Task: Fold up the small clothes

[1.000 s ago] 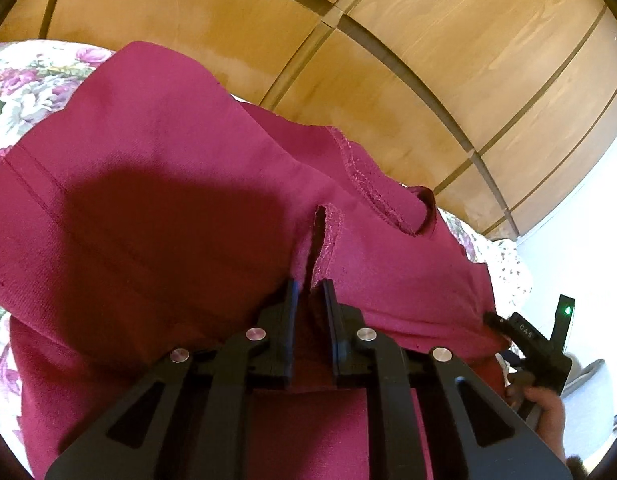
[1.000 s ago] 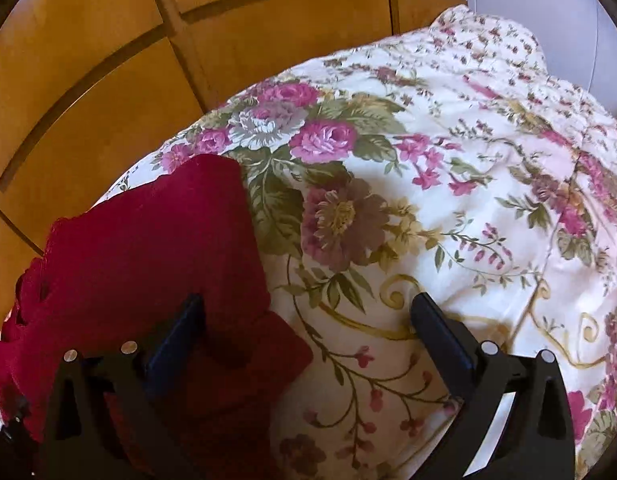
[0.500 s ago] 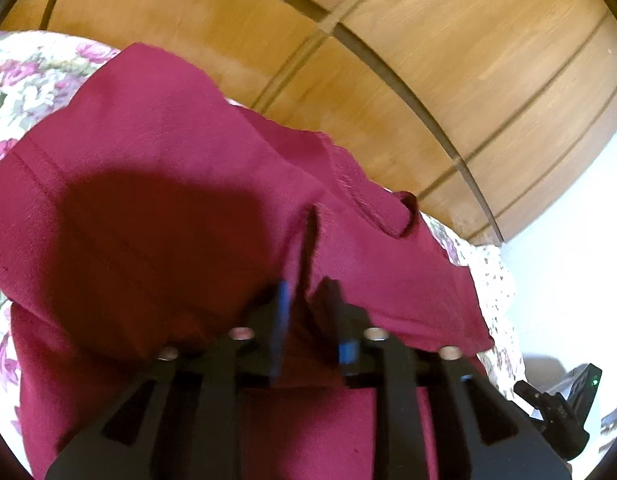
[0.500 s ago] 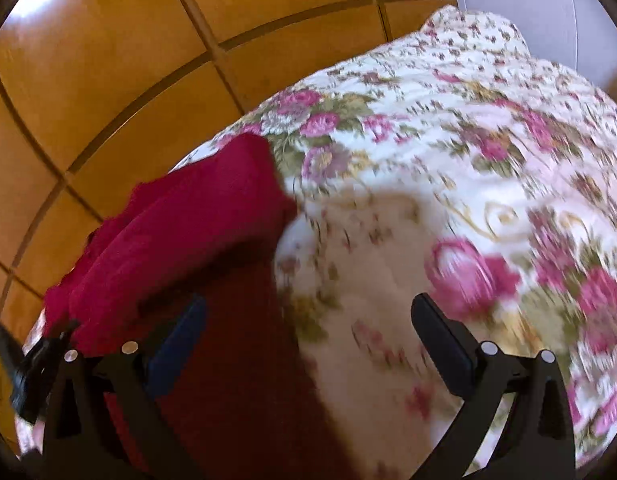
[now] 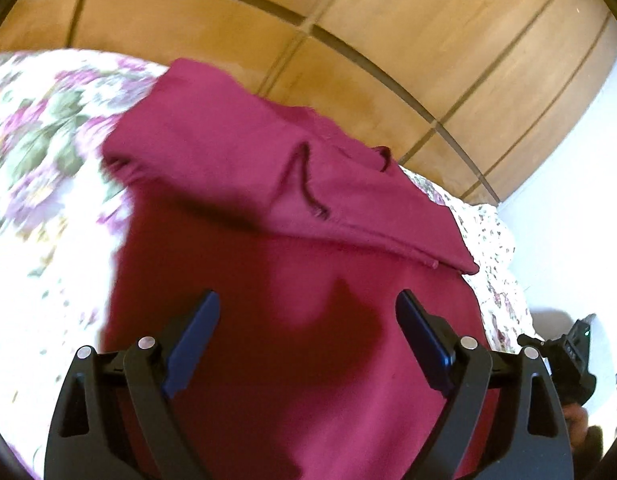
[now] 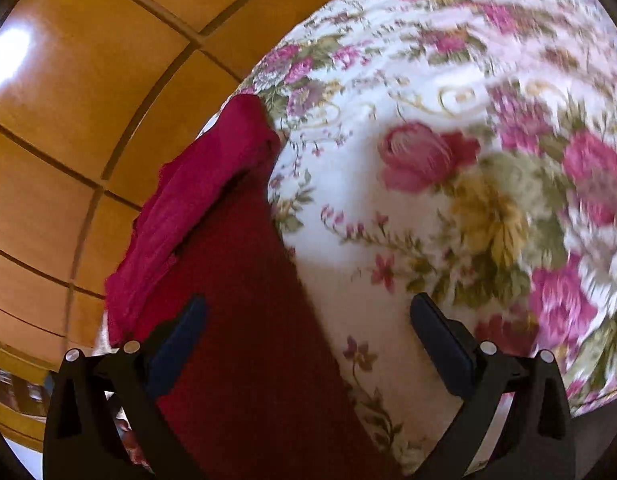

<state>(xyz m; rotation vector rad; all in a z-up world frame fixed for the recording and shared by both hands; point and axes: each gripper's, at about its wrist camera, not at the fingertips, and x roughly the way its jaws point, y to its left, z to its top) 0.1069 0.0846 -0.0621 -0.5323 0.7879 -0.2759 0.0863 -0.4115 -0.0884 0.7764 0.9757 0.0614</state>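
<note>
Against a wooden headboard (image 5: 388, 40), a floral bedspread (image 6: 448, 200) under a red garment (image 5: 292, 320), both grippers' jaws apart.

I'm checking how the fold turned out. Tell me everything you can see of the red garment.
The red garment is a plain dark red knit, soft and matte, with stitched hems. It lies on the floral bedspread beside the wooden headboard. Its far part is folded back over the near part, leaving a raised doubled edge. A slit with a seamed edge shows on the folded layer. The left gripper is open above it, jaws just opened, nothing between them. The right gripper is open over its edge, not gripping.
</note>
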